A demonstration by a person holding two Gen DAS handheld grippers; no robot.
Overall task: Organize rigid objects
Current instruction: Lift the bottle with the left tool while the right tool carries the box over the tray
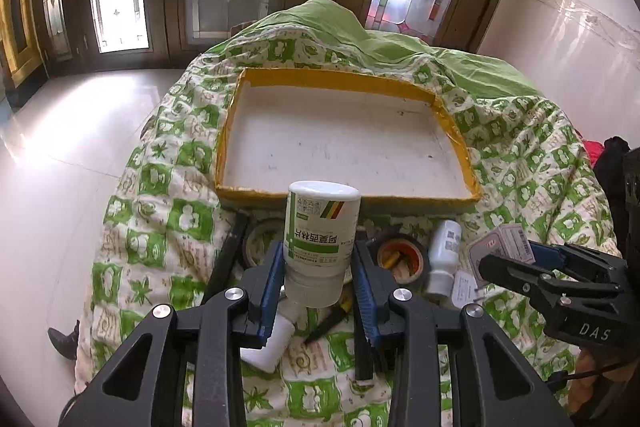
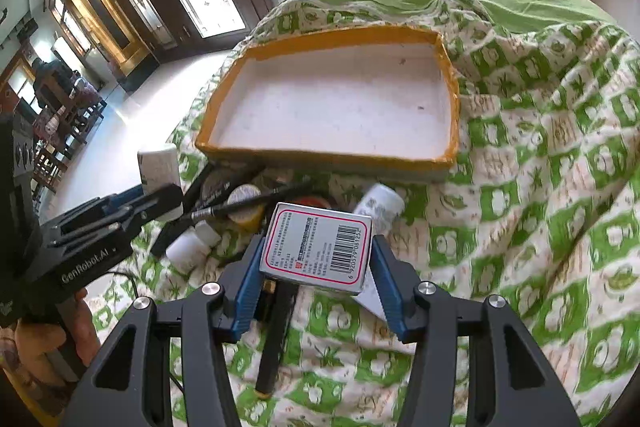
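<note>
My left gripper (image 1: 318, 267) is shut on a white medicine bottle (image 1: 320, 239) with a green label, held upside down above the quilt, just short of the yellow-rimmed white tray (image 1: 228, 131). My right gripper (image 2: 316, 255) is shut on a small white medicine box (image 2: 318, 247) with a red border and barcode, below the tray (image 2: 332, 155). The right gripper and its box (image 1: 506, 241) show at the right of the left wrist view. The left gripper with its bottle (image 2: 158, 167) shows at the left of the right wrist view.
On the green patterned quilt (image 1: 160, 227) before the tray lie tape rolls (image 1: 400, 259), two small white bottles (image 1: 444, 259) (image 1: 276, 339), black pens (image 2: 244, 203) and a black marker (image 2: 276, 339). White floor tiles lie to the left; windowed doors stand behind.
</note>
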